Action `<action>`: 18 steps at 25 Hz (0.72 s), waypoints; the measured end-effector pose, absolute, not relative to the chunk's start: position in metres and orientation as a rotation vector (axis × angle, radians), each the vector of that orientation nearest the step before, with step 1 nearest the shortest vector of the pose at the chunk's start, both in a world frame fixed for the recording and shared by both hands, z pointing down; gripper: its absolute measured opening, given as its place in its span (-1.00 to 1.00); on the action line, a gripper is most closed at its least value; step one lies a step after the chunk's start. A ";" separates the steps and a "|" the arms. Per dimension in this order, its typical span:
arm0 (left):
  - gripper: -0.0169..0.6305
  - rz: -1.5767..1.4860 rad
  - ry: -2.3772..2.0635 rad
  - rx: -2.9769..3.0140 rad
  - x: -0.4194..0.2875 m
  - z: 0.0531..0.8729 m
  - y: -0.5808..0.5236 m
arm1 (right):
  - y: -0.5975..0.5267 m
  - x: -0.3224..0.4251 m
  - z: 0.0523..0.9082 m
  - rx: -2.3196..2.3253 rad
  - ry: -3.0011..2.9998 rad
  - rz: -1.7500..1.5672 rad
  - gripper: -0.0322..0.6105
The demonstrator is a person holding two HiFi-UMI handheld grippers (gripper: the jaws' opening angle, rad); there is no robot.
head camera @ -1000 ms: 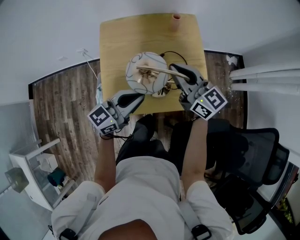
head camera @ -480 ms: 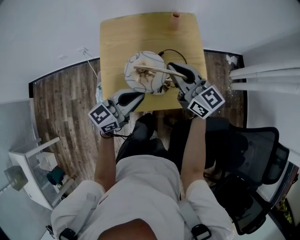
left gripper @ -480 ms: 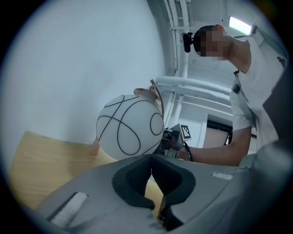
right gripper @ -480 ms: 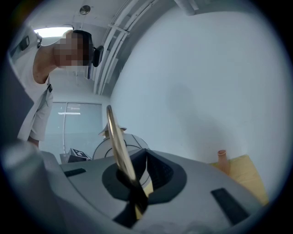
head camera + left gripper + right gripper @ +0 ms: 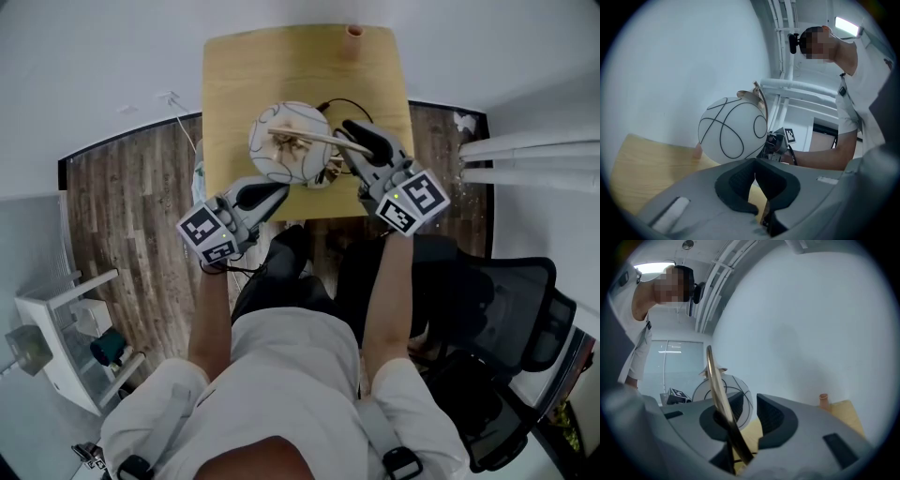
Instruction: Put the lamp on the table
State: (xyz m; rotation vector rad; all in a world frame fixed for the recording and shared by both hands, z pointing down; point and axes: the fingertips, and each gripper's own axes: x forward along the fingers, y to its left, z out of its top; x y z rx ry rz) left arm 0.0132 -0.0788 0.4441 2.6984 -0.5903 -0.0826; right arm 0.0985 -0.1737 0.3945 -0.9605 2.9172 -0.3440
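My left gripper [image 5: 275, 195] is clenched shut on nothing, parked at the table's [image 5: 234, 75] near edge just beside the globe. It can nudge the lamp but can't catch it.

The lamp [image 5: 289, 155] is already on the table, globe shade [image 5: 732, 136] upright, base close to the front edge, so a small shove toward me could tip it off.

The brass arm [image 5: 314, 141] runs from the globe into my right gripper [image 5: 353, 129]. Its jaws have just been opening. They're released now, but the arm [image 5: 719, 399] sits between the pads and leans on the left one.

Main risk: if I pull back crooked, that pad drags the arm and rocks or twists the lamp.

The black cord [image 5: 349, 106] loops behind the right gripper and may snag on the way out. The small vase [image 5: 352, 37] at the far edge is well apart, so no worry there.
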 end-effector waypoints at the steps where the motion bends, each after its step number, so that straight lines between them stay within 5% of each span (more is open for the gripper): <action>1: -0.95 -0.082 -0.591 2.698 0.013 0.444 -0.079 | -0.173 0.099 0.395 -0.963 2.921 -0.342 -0.59; 11: -0.95 -0.075 -0.597 2.692 0.014 0.445 -0.080 | -0.176 0.108 0.402 -1.012 2.948 -0.355 -0.34; 18: -0.95 -0.070 -0.598 2.692 0.015 0.443 -0.075 | -0.166 0.116 0.406 -1.041 2.943 -0.372 -0.34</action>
